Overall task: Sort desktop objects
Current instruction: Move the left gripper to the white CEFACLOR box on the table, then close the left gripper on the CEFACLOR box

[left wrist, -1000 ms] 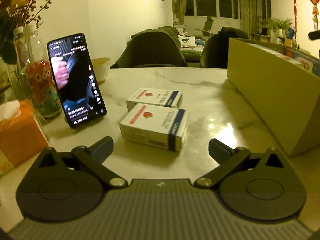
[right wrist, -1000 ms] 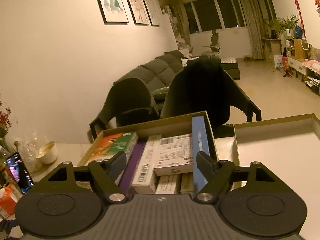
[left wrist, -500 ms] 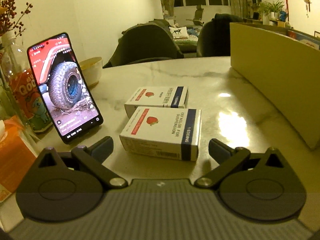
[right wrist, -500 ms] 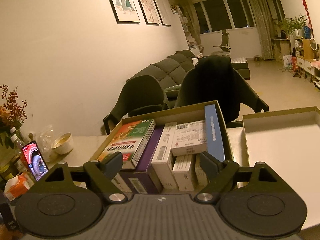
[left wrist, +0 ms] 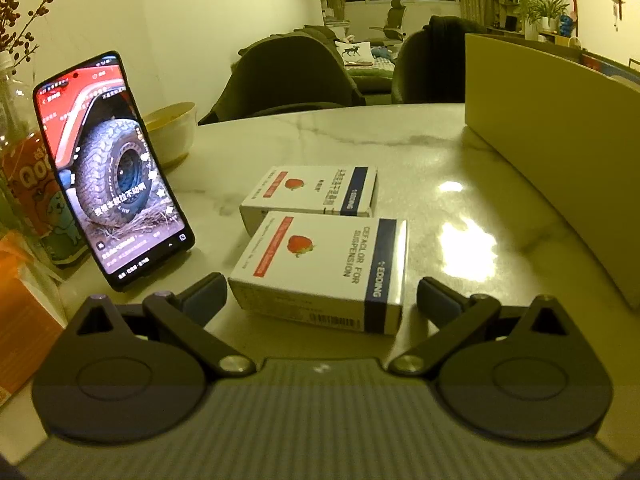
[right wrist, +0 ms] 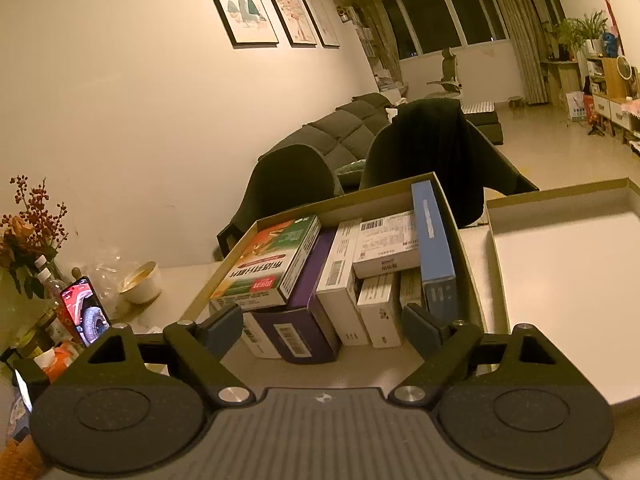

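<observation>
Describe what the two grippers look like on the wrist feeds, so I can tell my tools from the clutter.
Both look alike. The left gripper and right gripper each have a grey ribbed body with a small white logo, two black rounded housings with triangular cut-outs, black link arms on silver pivot pins, and dark blue-grey pads. No cables, hands or sleeves show.

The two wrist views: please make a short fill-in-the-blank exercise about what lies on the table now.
1. The nearer medicine box lies between the open fingers of the ___ claw.
2. On each white medicine box is printed a red ___.
3. The phone leans upright and its screen shows a big ___.
4. The cardboard box in front of the right claw is ___ with packages.

Missing words: left; strawberry; tyre; filled
</observation>
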`<control>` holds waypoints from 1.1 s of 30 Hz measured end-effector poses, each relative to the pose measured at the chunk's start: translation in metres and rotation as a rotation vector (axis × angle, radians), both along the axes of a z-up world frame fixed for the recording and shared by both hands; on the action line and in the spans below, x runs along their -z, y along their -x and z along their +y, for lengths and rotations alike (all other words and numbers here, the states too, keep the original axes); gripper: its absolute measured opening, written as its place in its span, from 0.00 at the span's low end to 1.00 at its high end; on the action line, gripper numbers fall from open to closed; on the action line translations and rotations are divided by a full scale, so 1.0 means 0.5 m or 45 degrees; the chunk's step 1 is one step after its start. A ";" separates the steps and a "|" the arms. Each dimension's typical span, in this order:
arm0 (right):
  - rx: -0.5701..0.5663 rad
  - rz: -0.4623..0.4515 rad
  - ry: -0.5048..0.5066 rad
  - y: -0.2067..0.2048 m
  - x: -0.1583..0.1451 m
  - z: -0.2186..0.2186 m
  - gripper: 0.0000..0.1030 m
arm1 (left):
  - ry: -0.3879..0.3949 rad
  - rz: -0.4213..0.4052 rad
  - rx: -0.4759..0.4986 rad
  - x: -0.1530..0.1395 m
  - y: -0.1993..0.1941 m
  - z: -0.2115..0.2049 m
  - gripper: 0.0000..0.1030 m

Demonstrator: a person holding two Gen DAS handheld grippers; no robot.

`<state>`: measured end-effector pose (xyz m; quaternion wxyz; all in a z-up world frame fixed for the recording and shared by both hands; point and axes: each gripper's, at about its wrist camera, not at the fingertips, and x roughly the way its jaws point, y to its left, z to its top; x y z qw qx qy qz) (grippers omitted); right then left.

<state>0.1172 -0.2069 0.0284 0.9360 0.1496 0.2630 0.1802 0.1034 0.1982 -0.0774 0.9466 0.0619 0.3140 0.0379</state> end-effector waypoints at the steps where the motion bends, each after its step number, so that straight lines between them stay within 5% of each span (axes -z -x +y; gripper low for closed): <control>1: 0.001 0.003 -0.005 0.002 0.001 0.000 0.86 | 0.001 -0.001 0.001 0.000 0.000 0.000 0.98; 7: 0.007 0.007 -0.017 0.017 0.008 0.003 0.87 | -0.005 -0.011 -0.014 -0.001 0.000 0.000 0.90; 33: 0.014 -0.005 -0.057 0.051 0.005 0.004 0.90 | -0.016 -0.065 -0.022 -0.006 0.046 -0.038 0.88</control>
